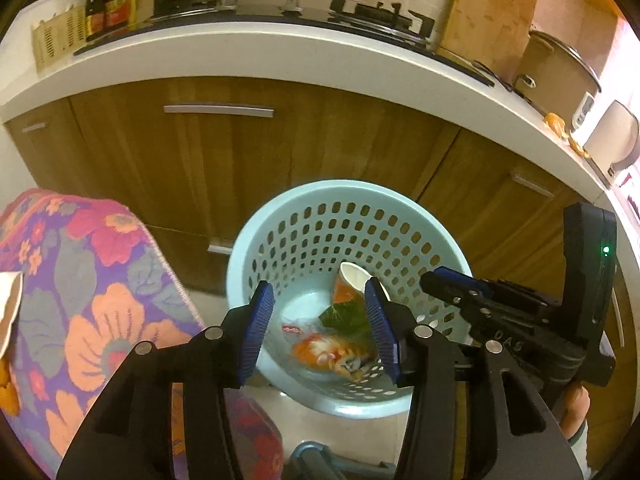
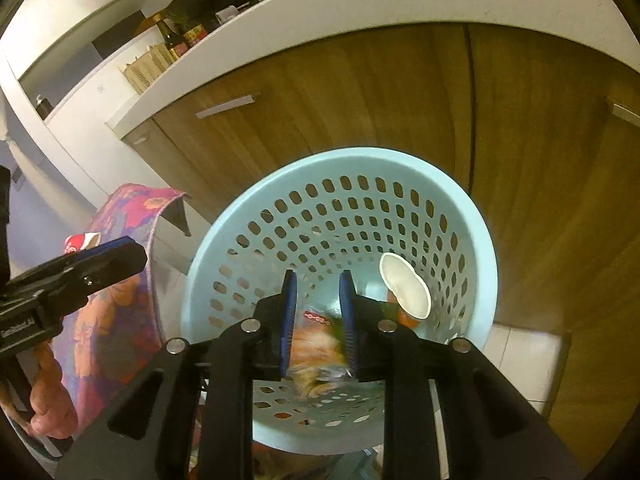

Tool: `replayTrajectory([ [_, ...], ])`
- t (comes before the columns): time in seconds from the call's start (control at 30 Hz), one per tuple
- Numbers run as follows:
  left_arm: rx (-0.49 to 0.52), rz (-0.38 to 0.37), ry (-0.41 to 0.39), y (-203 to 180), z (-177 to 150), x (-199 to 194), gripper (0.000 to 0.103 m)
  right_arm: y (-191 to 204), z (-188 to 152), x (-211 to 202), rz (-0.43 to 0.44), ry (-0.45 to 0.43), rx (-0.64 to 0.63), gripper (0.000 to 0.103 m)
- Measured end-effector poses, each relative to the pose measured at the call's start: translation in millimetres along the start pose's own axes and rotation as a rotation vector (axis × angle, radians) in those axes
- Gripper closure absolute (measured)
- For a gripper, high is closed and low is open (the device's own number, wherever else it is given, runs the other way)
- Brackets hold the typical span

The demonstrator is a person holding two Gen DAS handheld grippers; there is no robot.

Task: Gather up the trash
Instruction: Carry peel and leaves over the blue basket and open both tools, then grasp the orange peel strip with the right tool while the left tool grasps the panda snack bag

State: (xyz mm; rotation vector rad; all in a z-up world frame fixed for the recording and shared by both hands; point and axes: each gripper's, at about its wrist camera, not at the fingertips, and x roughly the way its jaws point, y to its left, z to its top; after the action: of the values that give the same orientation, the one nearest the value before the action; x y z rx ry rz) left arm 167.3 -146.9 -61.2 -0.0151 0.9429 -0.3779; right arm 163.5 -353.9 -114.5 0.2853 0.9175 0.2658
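Note:
A light blue perforated basket [image 1: 248, 256] [image 2: 200, 272] stands on the floor against the cabinets. Inside it lie a white paper cup [image 1: 354, 276] [image 2: 404, 290] with an orange and green print, and an orange and green snack wrapper [image 1: 332, 352] [image 2: 316, 344], which is blurred in the right wrist view. My left gripper [image 1: 320, 328] [image 2: 100, 260] hangs over the basket's mouth, open and empty. My right gripper [image 2: 318, 320] [image 1: 436, 280] is over the basket too. Its blue pads stand a narrow gap apart, with the wrapper showing below through the gap.
A floral cloth [image 1: 100, 280] [image 2: 120, 308] covers something left of the basket, with a red and white cup [image 2: 80, 242] lying on it. Wooden cabinet doors [image 1: 240, 152] and a white worktop [image 1: 280, 52] rise behind. Orange peels [image 1: 556, 124] lie on the worktop at the right.

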Motion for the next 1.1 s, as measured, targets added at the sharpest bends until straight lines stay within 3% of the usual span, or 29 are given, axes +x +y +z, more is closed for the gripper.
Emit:
replayTrajectory([
  [0.37, -0.050, -0.012, -0.136, 23.3, -6.0, -63.2, 0.057, 36.5, 4.6, -29.1, 0.047, -0.067, -0.074, 0.080],
  [0.63, -0.065, 0.019, -0.303, 45.6, -24.5, -141.9, 0.053, 111.3, 0.9, -44.8, 0.179, -0.105, -0.221, 0.080],
  [0.73, -0.072, 0.053, -0.369, 57.2, -33.1, -173.7, 0.052, 156.8, -5.7, -45.5, 0.215, -0.108, -0.316, 0.078],
  [0.9, -0.085, 0.150, -0.464, 80.3, -55.0, -222.9, 0.039, 219.2, -16.3, -41.8, 0.280, -0.114, -0.418, 0.061],
  [1.0, -0.113, 0.212, -0.512, 99.6, -72.0, -250.8, 0.029, 255.6, -26.3, -38.9, 0.326, -0.114, -0.491, 0.061],
  [1.1, -0.153, 0.290, -0.550, 123.0, -90.6, -276.1, 0.027, 293.0, -36.3, -32.3, 0.339, -0.109, -0.556, 0.061],
])
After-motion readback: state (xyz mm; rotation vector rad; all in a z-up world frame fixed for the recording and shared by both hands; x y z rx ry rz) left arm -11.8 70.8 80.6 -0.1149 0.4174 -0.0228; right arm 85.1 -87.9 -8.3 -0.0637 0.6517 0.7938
